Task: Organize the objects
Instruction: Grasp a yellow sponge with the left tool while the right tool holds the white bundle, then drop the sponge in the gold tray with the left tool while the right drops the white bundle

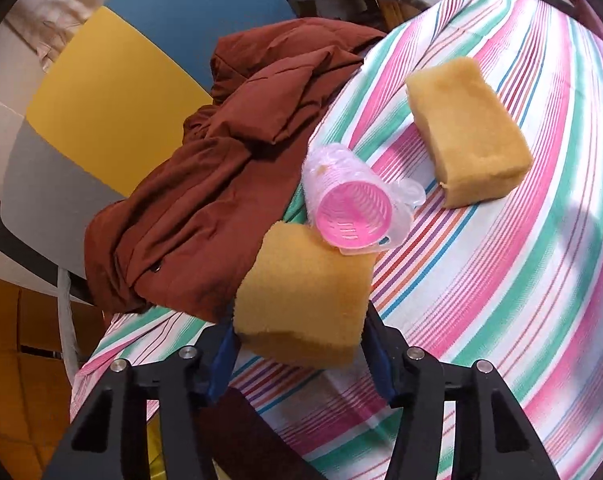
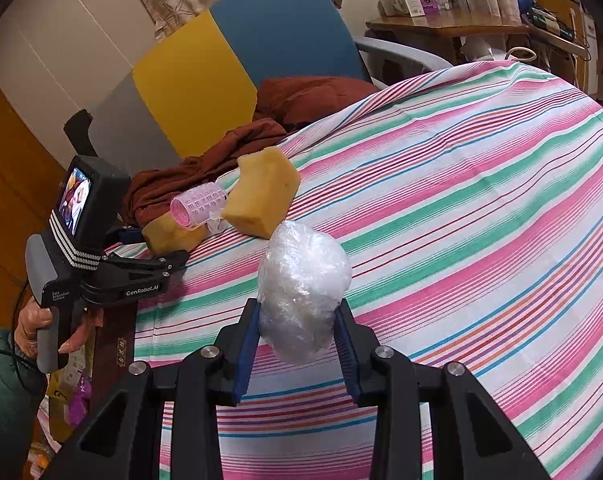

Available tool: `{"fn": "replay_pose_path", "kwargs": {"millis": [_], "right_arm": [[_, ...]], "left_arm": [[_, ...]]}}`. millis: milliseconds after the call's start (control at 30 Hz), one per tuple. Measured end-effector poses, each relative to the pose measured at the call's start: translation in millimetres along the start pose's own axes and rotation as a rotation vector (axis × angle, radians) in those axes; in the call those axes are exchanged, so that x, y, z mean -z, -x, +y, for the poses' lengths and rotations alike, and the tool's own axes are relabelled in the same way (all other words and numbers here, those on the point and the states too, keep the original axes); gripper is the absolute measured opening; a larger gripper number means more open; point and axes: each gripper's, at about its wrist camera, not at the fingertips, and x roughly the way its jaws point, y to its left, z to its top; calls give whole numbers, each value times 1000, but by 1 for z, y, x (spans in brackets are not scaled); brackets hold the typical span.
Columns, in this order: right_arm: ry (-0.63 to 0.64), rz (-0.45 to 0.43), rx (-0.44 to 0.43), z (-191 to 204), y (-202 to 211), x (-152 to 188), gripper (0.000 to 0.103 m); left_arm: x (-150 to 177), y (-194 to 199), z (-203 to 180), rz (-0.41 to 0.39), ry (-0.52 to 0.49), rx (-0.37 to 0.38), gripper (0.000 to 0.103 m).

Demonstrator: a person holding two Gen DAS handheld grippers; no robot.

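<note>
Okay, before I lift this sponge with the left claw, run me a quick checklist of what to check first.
1. Left claw on near sponge: pads at both sides, ok.
2. Grip firm enough to lift: cannot tell.
3. Pink hair roller resting against the near sponge's far edge, may roll when it lifts: not ok.
4. Brown garment touching the sponge's left side: cannot tell.
5. Right claw shut on plastic-wrapped bundle: ok.
6. Far sponge apart from the lift: ok.
</note>
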Motion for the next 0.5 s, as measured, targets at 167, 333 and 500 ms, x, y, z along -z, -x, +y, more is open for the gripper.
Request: {"fn": "replay_pose_path", "kwargs": {"millis": [167,333,500], "right_arm": [[4,-12,-4,4,9,2,36],[22,-20,-8,15,21,6,36],[49,-31,-19,34,36,14,36]], "left_arm": [[14,27,12,-49,41,-8,57],[41,58,37,-113,96,-15,57],[56,83,34,-150,139,50,57]]}}
